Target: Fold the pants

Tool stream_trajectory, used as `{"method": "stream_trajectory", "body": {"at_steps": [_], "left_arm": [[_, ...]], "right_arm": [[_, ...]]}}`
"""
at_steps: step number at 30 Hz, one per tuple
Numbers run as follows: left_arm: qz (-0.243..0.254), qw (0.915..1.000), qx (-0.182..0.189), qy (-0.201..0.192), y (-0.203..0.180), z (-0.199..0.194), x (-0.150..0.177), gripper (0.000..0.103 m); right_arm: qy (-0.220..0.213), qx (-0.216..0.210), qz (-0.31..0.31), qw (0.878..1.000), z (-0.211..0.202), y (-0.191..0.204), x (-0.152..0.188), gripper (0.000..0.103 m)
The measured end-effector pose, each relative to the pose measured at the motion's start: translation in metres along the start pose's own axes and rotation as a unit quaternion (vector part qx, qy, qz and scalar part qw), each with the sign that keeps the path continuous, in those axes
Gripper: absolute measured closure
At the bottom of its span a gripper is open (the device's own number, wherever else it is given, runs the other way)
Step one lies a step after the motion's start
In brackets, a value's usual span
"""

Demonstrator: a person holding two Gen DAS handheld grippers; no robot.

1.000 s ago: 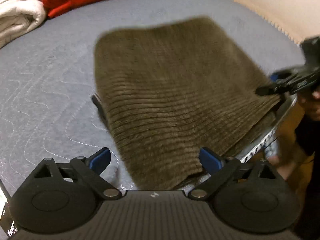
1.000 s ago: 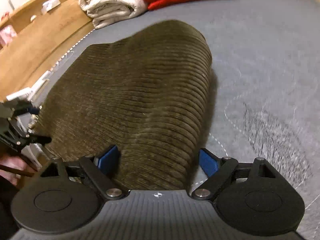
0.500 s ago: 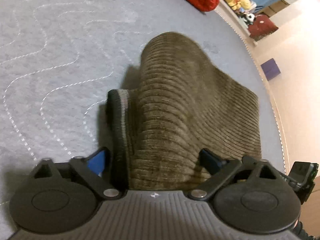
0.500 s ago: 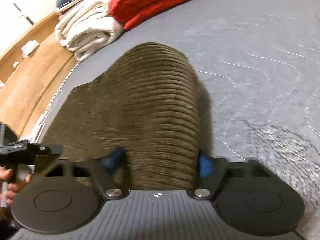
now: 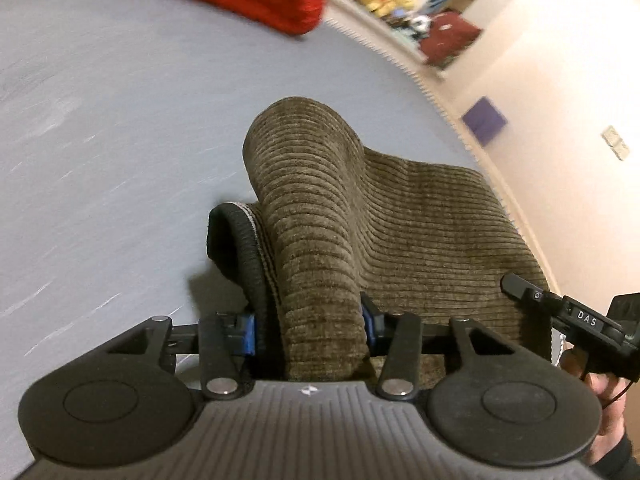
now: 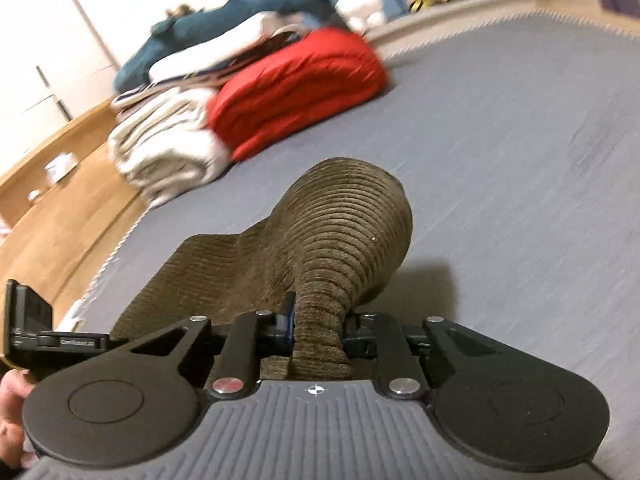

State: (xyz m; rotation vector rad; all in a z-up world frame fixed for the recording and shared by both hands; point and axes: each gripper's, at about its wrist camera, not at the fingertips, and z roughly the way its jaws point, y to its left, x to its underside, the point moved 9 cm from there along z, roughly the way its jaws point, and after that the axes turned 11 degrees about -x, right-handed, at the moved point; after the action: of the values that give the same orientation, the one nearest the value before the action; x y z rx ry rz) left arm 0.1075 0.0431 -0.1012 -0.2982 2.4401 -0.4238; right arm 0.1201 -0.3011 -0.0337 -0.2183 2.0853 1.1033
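The pants [image 5: 360, 216] are olive-brown corduroy with a dark waistband [image 5: 236, 240], lying on the grey quilted bed [image 5: 100, 140]. My left gripper [image 5: 306, 330] is shut on a bunched fold of the pants with the waistband edge beside it. My right gripper [image 6: 318, 330] is shut on another bunched fold of the same pants [image 6: 340, 232]. The cloth humps up in front of each gripper. The right gripper also shows at the right edge of the left wrist view [image 5: 568, 312], and the left gripper at the left edge of the right wrist view [image 6: 48, 336].
A folded red blanket [image 6: 296, 88] and cream towels [image 6: 168, 148] lie at the far side of the bed, with a blue plush shark [image 6: 240, 28] behind. A wooden bed frame [image 6: 60, 200] runs along the left. The bed's stitched edge [image 5: 432, 92] borders a pale wall.
Both grippers have closed from open onto the pants' near edge and lifted it, so the flat cloth now bunches into humps. The views have tilted up toward the room.
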Motion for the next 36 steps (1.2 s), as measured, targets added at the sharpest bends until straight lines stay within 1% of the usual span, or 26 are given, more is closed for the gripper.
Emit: {"method": "stream_trajectory", "body": {"at_steps": [3, 5, 6, 7, 8, 9, 10, 12, 14, 15, 16, 18, 19, 20, 22, 23, 25, 26, 27, 28, 29, 30, 32, 34, 35, 36], "left_arm": [[0.013, 0.9993, 0.014, -0.031, -0.045, 0.019, -0.021, 0.05], [0.02, 0.9991, 0.008, -0.037, -0.066, 0.037, -0.028, 0.044], [0.025, 0.999, -0.014, -0.034, -0.072, 0.048, -0.03, 0.039], [0.035, 0.9975, -0.05, -0.037, -0.073, 0.054, -0.031, 0.039], [0.049, 0.9935, -0.091, -0.049, -0.073, 0.055, -0.03, 0.039], [0.064, 0.9885, -0.122, -0.062, -0.073, 0.054, -0.031, 0.039], [0.079, 0.9839, -0.143, -0.073, -0.077, 0.052, -0.03, 0.039], [0.112, 0.9793, -0.135, -0.1, -0.093, 0.041, -0.025, 0.039], [0.161, 0.9723, -0.122, -0.117, -0.107, 0.033, -0.014, 0.039], [0.192, 0.9674, -0.12, -0.114, -0.111, 0.034, -0.005, 0.039], [0.218, 0.9633, -0.123, -0.096, -0.111, 0.039, 0.006, 0.039], [0.257, 0.9559, -0.14, -0.024, -0.095, 0.057, 0.039, 0.034], [0.25, 0.9576, -0.141, -0.02, -0.09, 0.059, 0.045, 0.031], [0.238, 0.9613, -0.137, -0.022, -0.088, 0.057, 0.045, 0.03], [0.24, 0.961, -0.136, -0.021, -0.091, 0.049, 0.045, 0.03], [0.243, 0.9592, -0.141, -0.034, -0.091, 0.043, 0.041, 0.03], [0.247, 0.9571, -0.14, -0.057, -0.096, 0.036, 0.036, 0.03], [0.25, 0.9581, -0.125, -0.064, -0.1, 0.03, 0.04, 0.029], [0.256, 0.9581, -0.113, -0.058, -0.103, 0.031, 0.045, 0.025], [0.268, 0.9554, -0.118, -0.041, -0.105, 0.038, 0.052, 0.024], [0.284, 0.9496, -0.132, -0.018, -0.102, 0.047, 0.062, 0.022], [0.29, 0.9464, -0.142, -0.011, -0.102, 0.051, 0.065, 0.019], [0.269, 0.951, -0.151, -0.024, -0.101, 0.044, 0.059, 0.018], [0.247, 0.9554, -0.153, -0.053, -0.107, 0.028, 0.046, 0.012], [0.236, 0.9558, -0.159, -0.074, -0.109, 0.018, 0.041, 0.002], [0.226, 0.9553, -0.165, -0.095, -0.111, 0.008, 0.038, 0.0]], "right_arm": [[-0.022, 0.025, -0.018, 0.999, -0.02, -0.028, -0.034, 0.084], [-0.028, 0.04, -0.024, 0.999, -0.024, -0.046, -0.051, 0.082], [-0.023, 0.053, -0.023, 0.998, -0.023, -0.059, -0.056, 0.075], [-0.015, 0.079, -0.022, 0.997, -0.022, -0.076, -0.056, 0.069], [-0.012, 0.109, -0.024, 0.994, -0.02, -0.09, -0.055, 0.06], [-0.013, 0.143, -0.03, 0.989, -0.021, -0.106, -0.051, 0.058], [-0.016, 0.161, -0.04, 0.986, -0.023, -0.115, -0.046, 0.058], [-0.009, 0.169, -0.053, 0.984, -0.022, -0.121, -0.034, 0.058], [-0.01, 0.141, -0.073, 0.987, -0.018, -0.107, -0.028, 0.058], [-0.004, 0.13, -0.1, 0.986, -0.014, -0.097, -0.023, 0.055], [0.01, 0.13, -0.126, 0.983, -0.008, -0.09, -0.019, 0.055], [0.063, 0.138, -0.154, 0.976, 0.001, -0.091, 0.006, 0.055], [0.091, 0.143, -0.151, 0.974, 0.005, -0.097, 0.019, 0.054], [0.098, 0.142, -0.153, 0.973, 0.006, -0.099, 0.03, 0.054], [0.082, 0.144, -0.183, 0.969, 0.002, -0.093, 0.033, 0.054], [0.077, 0.144, -0.192, 0.968, 0.0, -0.09, 0.031, 0.054], [0.048, 0.14, -0.183, 0.972, -0.01, -0.085, 0.023, 0.052], [0.039, 0.134, -0.174, 0.975, -0.014, -0.084, 0.022, 0.049], [0.042, 0.132, -0.17, 0.976, -0.014, -0.084, 0.023, 0.044], [0.055, 0.138, -0.174, 0.974, -0.012, -0.087, 0.029, 0.042], [0.075, 0.147, -0.179, 0.97, -0.007, -0.09, 0.036, 0.037], [0.084, 0.15, -0.179, 0.969, -0.004, -0.092, 0.04, 0.036], [0.076, 0.155, -0.157, 0.972, -0.009, -0.09, 0.034, 0.035], [0.054, 0.156, -0.124, 0.979, -0.022, -0.083, 0.021, 0.024], [0.036, 0.156, -0.11, 0.981, -0.031, -0.077, 0.015, 0.01], [0.02, 0.159, -0.103, 0.982, -0.037, -0.07, 0.009, 0.001]]}}
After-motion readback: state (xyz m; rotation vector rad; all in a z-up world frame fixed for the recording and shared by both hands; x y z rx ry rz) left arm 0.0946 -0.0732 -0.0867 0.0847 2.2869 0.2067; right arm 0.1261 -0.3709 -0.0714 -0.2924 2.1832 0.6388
